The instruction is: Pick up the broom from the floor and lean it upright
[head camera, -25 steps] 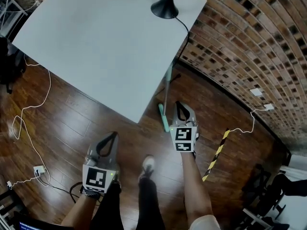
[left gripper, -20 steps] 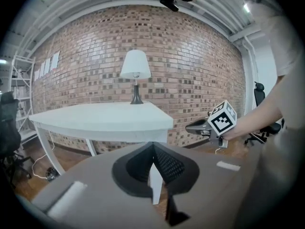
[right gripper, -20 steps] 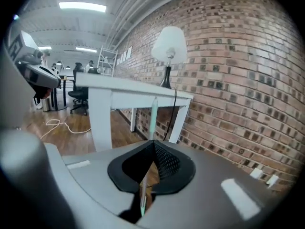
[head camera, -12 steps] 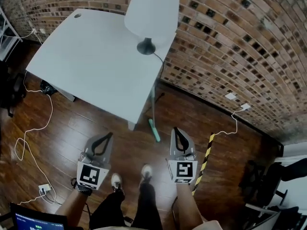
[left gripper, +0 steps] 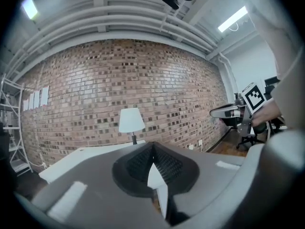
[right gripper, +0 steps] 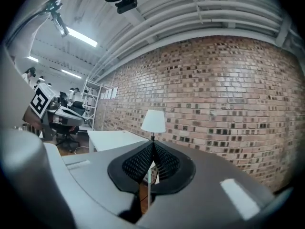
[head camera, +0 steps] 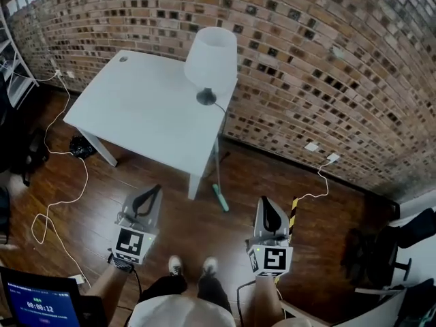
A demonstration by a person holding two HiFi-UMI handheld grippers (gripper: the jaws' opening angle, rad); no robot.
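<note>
Close to you, above your shoes (head camera: 191, 266), both claws point flat toward the wall. Your left gripper (head camera: 154, 191) has its tips pressed together with nothing between them. Your right gripper (head camera: 265, 203) is closed tight too, and it holds nothing. So neither claw has the broom. A little past the claws, the broom (head camera: 219, 195) stands on the wood floor (head camera: 95, 176), apart from both of them. Its green brush head (head camera: 221, 199) sits on the floor just beside the white leg at the near corner of the table (head camera: 129, 107). Its thin handle (head camera: 217, 159) goes up from the head to the table edge. It looks like it rests there, but it is too thin to be sure. The long way of the broom runs almost straight up, with the brush end down and the handle end up, tipped a bit toward the table. I think the job looks about done, so be gentle now. Keep both claws back from the handle, do not bump the table, and watch the brush head, because a shiny floor could let it slide. Farther off, a white lamp (head camera: 210, 56) stands on the table, and behind it is the brick wall (head camera: 327, 53).
</note>
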